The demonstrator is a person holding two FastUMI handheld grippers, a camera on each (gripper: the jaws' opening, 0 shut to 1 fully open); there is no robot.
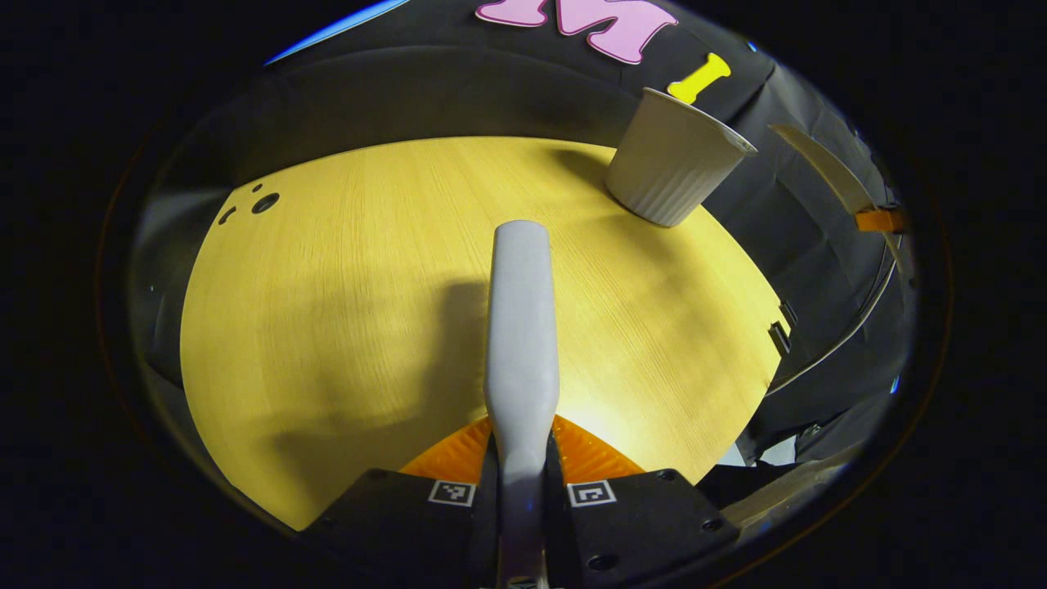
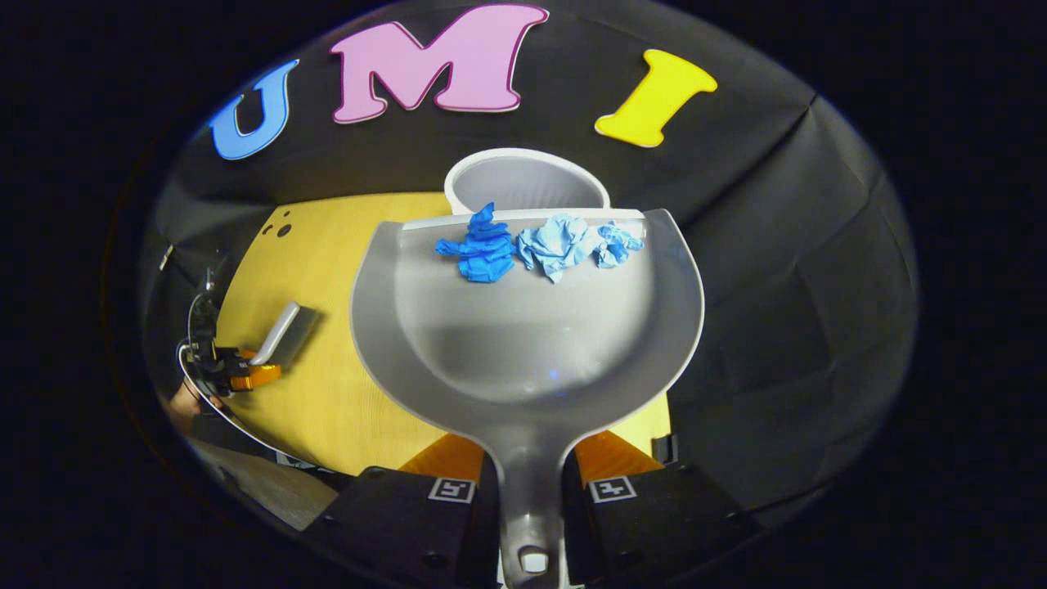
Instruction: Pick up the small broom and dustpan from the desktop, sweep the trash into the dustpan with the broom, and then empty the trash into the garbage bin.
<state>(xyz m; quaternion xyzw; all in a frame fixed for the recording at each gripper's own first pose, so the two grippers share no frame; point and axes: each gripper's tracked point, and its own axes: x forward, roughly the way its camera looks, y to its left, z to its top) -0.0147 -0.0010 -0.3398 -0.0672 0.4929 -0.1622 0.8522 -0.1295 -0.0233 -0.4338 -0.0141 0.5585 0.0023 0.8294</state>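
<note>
Sweeping done: right tongs (image 2: pixel 523 491) clamp dustpan (image 2: pixel 523 327), paper trash (image 2: pixel 540 245) at its lip over the bin (image 2: pixel 523 176), top centre; left tongs (image 1: pixel 522 483) clamp broom (image 1: pixel 521 327); emptying remains.

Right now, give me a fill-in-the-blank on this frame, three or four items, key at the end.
1. The right gripper is shut on the handle of the ____.
2. The dustpan holds ____ crumpled blue paper wads at its front lip.
3. The dustpan's lip is held at the rim of the white ____.
4. The left gripper is shut on the ____.

Missing words: dustpan; three; garbage bin; broom
</note>
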